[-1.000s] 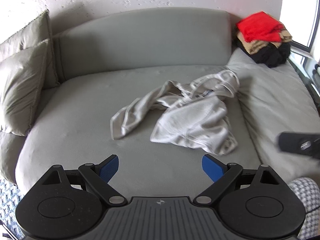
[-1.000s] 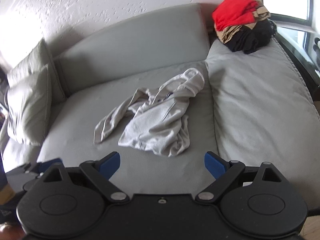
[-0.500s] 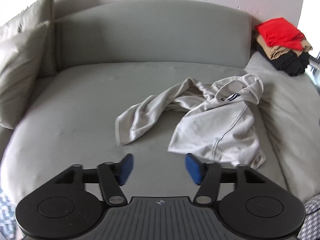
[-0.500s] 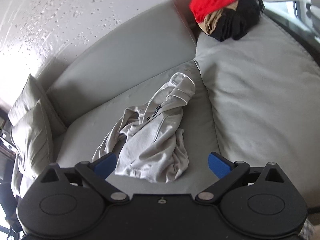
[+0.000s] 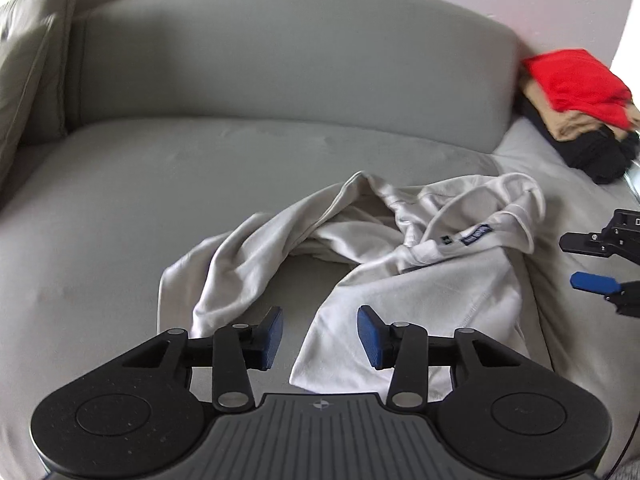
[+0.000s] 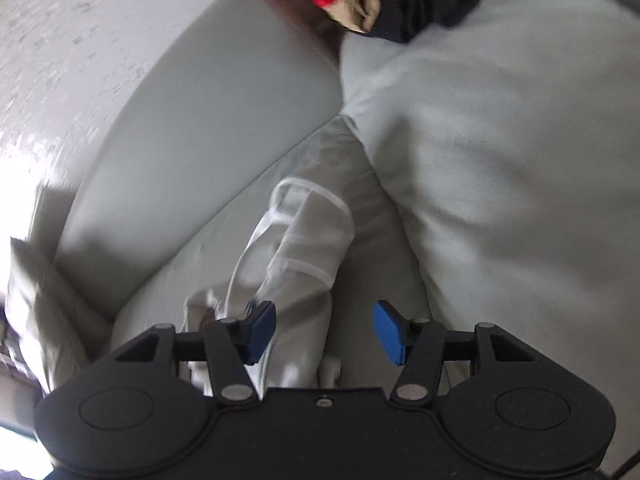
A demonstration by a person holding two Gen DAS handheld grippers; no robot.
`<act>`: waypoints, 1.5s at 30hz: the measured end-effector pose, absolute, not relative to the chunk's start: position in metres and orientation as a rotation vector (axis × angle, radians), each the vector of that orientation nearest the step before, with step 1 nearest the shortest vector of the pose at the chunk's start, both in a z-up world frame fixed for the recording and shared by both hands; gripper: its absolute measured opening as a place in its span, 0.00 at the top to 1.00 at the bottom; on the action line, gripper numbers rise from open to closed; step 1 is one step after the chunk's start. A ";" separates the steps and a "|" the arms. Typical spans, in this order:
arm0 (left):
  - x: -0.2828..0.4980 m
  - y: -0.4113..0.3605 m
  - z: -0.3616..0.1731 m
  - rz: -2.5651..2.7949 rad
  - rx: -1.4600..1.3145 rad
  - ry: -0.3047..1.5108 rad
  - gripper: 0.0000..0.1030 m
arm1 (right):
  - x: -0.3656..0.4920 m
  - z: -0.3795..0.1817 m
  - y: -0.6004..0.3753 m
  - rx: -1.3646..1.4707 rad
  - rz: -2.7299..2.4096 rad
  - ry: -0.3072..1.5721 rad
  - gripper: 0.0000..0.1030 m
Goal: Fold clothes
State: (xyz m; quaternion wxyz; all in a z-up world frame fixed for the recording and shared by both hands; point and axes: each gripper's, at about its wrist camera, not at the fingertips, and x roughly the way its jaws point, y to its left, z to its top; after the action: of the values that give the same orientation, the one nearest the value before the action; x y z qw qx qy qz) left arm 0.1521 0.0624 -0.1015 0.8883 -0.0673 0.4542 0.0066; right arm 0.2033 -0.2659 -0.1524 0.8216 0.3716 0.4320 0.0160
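Hoodie lies crumpled mid-sofa, sleeve trailing left. We have the left gripper low over the hem gap, jaws partly apart, holding nothing; it may pinch sofa fabric or just one layer. Right gripper hovers at the hood end, jaws partly apart and empty; blurry view, so a missed grab could bunch the hoodie worse.
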 end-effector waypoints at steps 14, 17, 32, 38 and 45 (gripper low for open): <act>0.152 0.052 -0.113 -0.015 -0.215 0.933 0.53 | 0.237 -0.217 -0.288 1.232 0.190 0.814 0.86; 0.143 0.044 -0.108 -0.037 -0.189 0.919 0.53 | 0.219 -0.193 -0.284 1.161 0.187 0.799 0.93; 0.041 0.020 -0.084 -0.251 -0.139 0.910 0.54 | 0.033 -0.107 -0.385 1.164 -0.112 0.711 0.94; 0.035 0.020 -0.102 -0.276 -0.350 0.967 0.68 | 0.019 -0.132 -0.389 1.125 -0.154 0.873 0.60; 0.062 0.031 -0.098 -0.263 -0.547 0.930 0.69 | 0.021 -0.121 -0.352 0.978 -0.077 0.878 0.49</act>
State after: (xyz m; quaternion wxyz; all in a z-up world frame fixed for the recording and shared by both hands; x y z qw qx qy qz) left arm 0.0615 0.0308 -0.0982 0.8499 -0.2595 0.4414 -0.1250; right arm 0.0209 -0.3516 -0.1209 0.7909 0.4546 0.4082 -0.0359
